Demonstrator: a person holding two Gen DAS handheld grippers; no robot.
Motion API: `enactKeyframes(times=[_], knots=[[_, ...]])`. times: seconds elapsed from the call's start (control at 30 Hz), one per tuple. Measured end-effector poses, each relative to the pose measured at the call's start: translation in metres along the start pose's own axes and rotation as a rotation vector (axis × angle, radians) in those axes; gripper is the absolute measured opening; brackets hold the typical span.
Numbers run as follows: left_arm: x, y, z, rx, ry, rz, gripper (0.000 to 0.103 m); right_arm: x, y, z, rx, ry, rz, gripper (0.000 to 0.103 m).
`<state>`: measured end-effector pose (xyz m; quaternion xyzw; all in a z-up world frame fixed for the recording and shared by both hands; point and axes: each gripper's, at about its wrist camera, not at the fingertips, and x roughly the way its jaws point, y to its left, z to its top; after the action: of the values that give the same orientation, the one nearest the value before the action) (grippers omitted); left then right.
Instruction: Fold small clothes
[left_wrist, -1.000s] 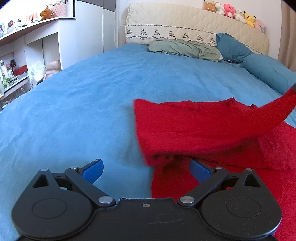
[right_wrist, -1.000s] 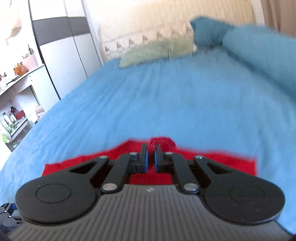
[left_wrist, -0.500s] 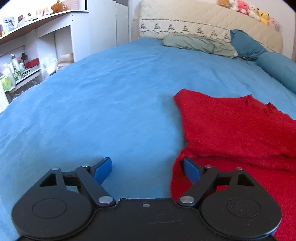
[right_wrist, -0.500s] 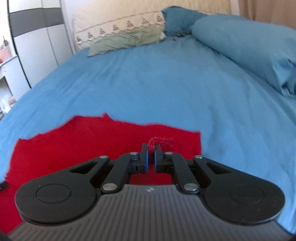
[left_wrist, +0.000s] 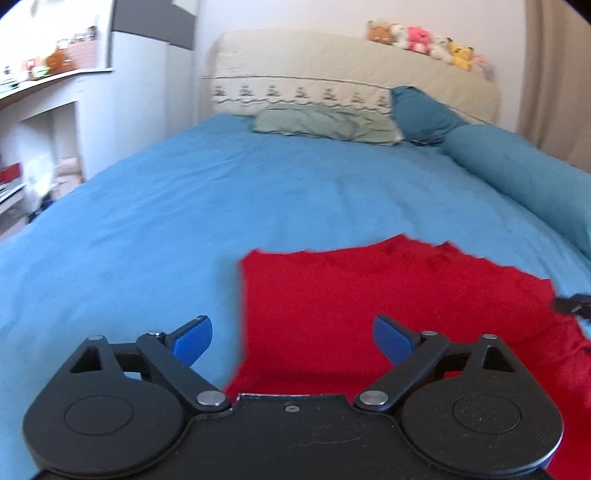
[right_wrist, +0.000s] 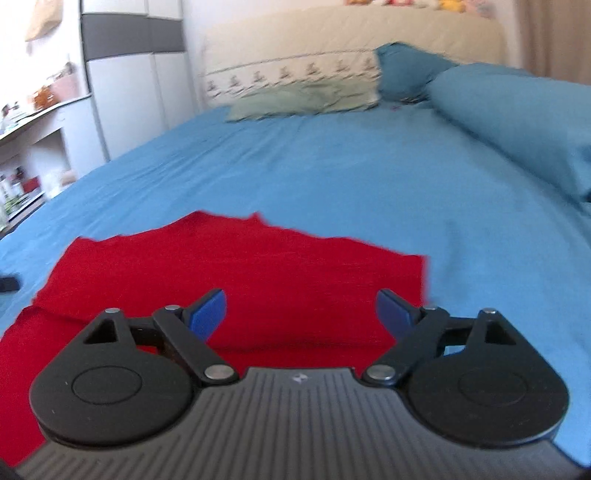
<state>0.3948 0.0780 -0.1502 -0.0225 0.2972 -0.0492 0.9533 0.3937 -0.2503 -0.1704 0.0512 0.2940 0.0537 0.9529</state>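
Observation:
A red garment (left_wrist: 388, 295) lies flat on the blue bedsheet (left_wrist: 221, 192), folded over itself with a fold line near its close side. It also shows in the right wrist view (right_wrist: 240, 273). My left gripper (left_wrist: 291, 338) is open and empty, just above the garment's left edge. My right gripper (right_wrist: 301, 312) is open and empty, over the garment's right part. The tip of the right gripper (left_wrist: 572, 304) peeks in at the right edge of the left wrist view.
A green pillow (left_wrist: 325, 122) and teal pillows (left_wrist: 517, 177) lie at the head of the bed under a beige headboard (left_wrist: 332, 74) with plush toys (left_wrist: 424, 40). White shelves (left_wrist: 44, 122) and a wardrobe (right_wrist: 129, 81) stand left.
My right gripper let go of the red garment and opened. The lifted part of the garment now lies flat on the lower layer. Both grippers shifted back and turned toward the headboard.

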Motion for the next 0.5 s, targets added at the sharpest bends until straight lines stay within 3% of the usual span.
enactKeyframes(times=[0.13, 0.27, 0.4, 0.5], knots=[[0.029, -0.014, 0.000, 0.014, 0.052, -0.041, 0.096, 0.032, -0.001, -0.009, 0.052, 0.081, -0.018, 0.103], [0.050, -0.007, -0.015, -0.034, 0.149, -0.045, 0.096, 0.028, -0.016, -0.022, 0.074, 0.043, -0.007, 0.103], [0.048, -0.006, -0.022, -0.011, 0.164, -0.054, 0.096, 0.019, -0.030, -0.025, 0.105, 0.031, 0.004, 0.103], [0.030, -0.008, -0.009, -0.003, 0.171, 0.000, 0.096, 0.004, -0.036, -0.016, 0.164, 0.024, -0.012, 0.103]])
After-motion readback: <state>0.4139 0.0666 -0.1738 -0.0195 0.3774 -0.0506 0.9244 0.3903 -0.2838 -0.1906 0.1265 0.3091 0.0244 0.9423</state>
